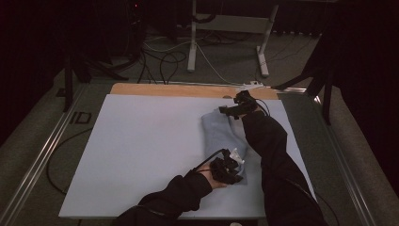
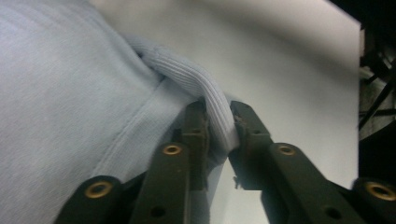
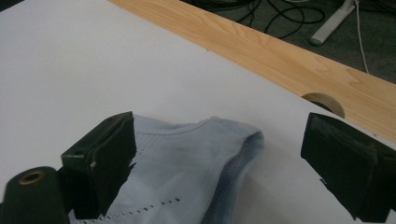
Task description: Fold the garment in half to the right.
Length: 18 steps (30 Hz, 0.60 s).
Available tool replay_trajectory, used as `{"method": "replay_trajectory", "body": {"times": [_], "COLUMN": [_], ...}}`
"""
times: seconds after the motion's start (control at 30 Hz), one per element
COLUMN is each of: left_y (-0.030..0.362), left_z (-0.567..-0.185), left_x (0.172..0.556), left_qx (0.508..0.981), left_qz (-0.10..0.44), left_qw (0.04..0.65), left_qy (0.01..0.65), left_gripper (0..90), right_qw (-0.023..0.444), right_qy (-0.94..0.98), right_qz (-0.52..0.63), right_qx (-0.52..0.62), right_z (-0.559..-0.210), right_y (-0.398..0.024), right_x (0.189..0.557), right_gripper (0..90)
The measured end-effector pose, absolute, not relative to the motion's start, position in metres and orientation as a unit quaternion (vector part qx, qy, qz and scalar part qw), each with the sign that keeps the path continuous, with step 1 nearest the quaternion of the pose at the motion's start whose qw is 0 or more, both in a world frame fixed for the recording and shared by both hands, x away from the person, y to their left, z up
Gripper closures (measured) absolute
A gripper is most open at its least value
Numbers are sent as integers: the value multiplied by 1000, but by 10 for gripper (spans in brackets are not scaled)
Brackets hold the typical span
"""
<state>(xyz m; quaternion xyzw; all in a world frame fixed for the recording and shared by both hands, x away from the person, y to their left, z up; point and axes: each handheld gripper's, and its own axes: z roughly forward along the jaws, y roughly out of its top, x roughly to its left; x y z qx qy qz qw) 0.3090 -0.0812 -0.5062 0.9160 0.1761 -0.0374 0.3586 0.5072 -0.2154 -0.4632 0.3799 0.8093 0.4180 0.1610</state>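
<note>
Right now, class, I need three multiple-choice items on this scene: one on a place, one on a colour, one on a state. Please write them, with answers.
1. Where does the garment lie on the white board?
A. right part
B. left part
C. on the floor

2. What colour is the garment?
A. red
B. light blue
C. black

3. How does the right tool stand?
A. clamped on the wooden strip
B. clamped on a cable
C. open, wide apart

Answers:
1 A, the high view shows it between both sleeves at the right.
2 B, all views show pale blue knit.
3 C, its jaws gape above the cloth, while the left tool has the ribbed cuff between its jaws.
</note>
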Motion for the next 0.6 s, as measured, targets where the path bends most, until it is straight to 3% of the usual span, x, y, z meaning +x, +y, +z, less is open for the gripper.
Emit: {"method": "replay_trajectory", "body": {"times": [0.13, 0.37, 0.6], "left_y": [-86, -82, -59], "left_z": [-505, -497, -482], "left_x": [305, 299, 302], "left_qx": [914, 911, 898], "left_qz": [-49, -35, -27], "left_qw": [368, 384, 415], "left_qy": [166, 148, 145], "left_gripper": [661, 518, 450], "right_qw": [161, 162, 156], "right_qy": [808, 810, 806], "right_qz": [422, 426, 435], "right_qx": [377, 370, 370], "right_z": [-462, -459, -458], "right_y": [-215, -212, -212], "right_x": [506, 504, 503], "right_gripper": [130, 111, 105]}}
